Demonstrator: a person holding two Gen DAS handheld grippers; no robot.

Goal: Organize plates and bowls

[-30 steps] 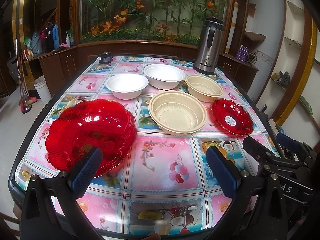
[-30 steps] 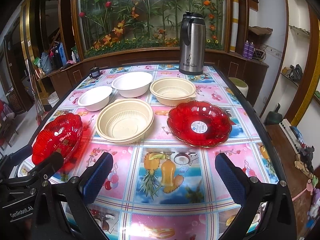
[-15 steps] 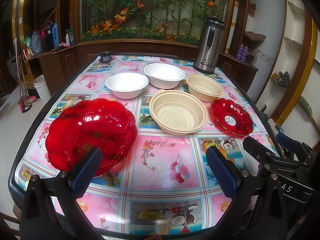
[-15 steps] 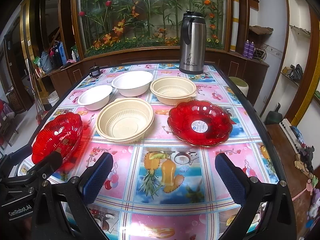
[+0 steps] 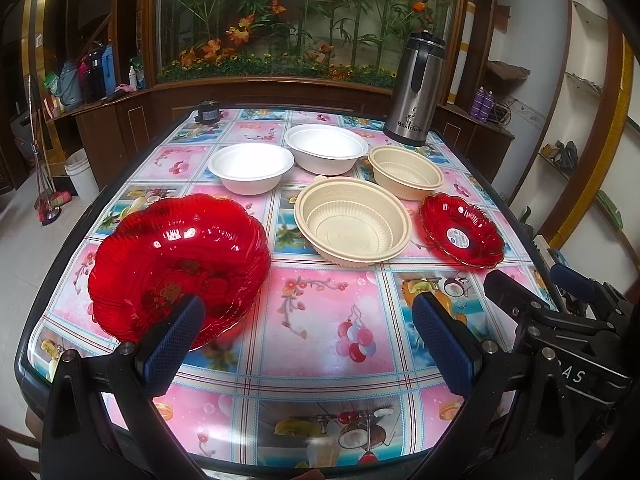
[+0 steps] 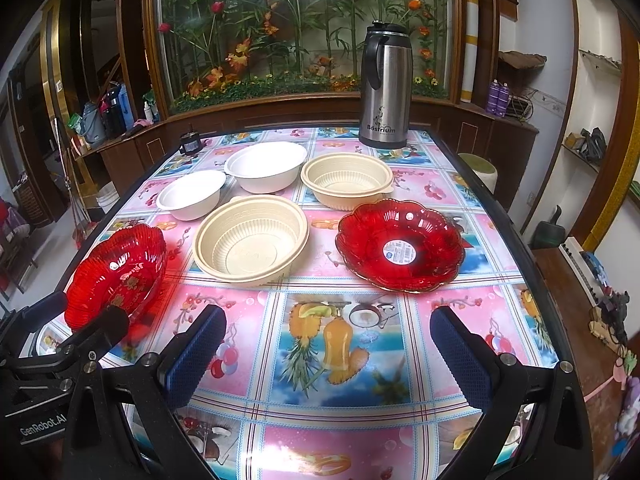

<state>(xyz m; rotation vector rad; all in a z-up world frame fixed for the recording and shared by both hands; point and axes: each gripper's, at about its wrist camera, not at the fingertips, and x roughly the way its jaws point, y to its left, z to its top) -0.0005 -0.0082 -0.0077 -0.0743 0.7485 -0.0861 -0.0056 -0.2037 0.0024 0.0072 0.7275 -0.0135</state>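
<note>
Both grippers hover low over the near edge of the desk (image 6: 344, 364), which wears a glossy pink and blue fruit-print cloth. The left gripper (image 5: 308, 344) has its 2 blue-padded fingers spread wide with nothing between them; its left pad sits in front of the large scalloped red glass plate (image 5: 176, 256) at the near left, and whether it touches the rim is hard to tell. The right gripper (image 6: 328, 360) is just as wide apart and empty, poised above a pineapple picture. Ahead of it lies the smaller scalloped red glass plate (image 6: 400, 244), a round white and blue sticker at its centre, print too small to read. Beside that plate, centre stage, sits the large ribbed cream plastic bowl (image 6: 252, 238), and behind it the smaller ribbed cream plastic bowl (image 6: 346, 180). The 2 white foam bowls, 1 shallow (image 6: 192, 198) and 1 deeper (image 6: 264, 166), stand further left. At the far edge, a stainless steel flask (image 6: 384, 88) reads "Bostrium". The left gripper's body shows "GenRobot.AI".
</note>
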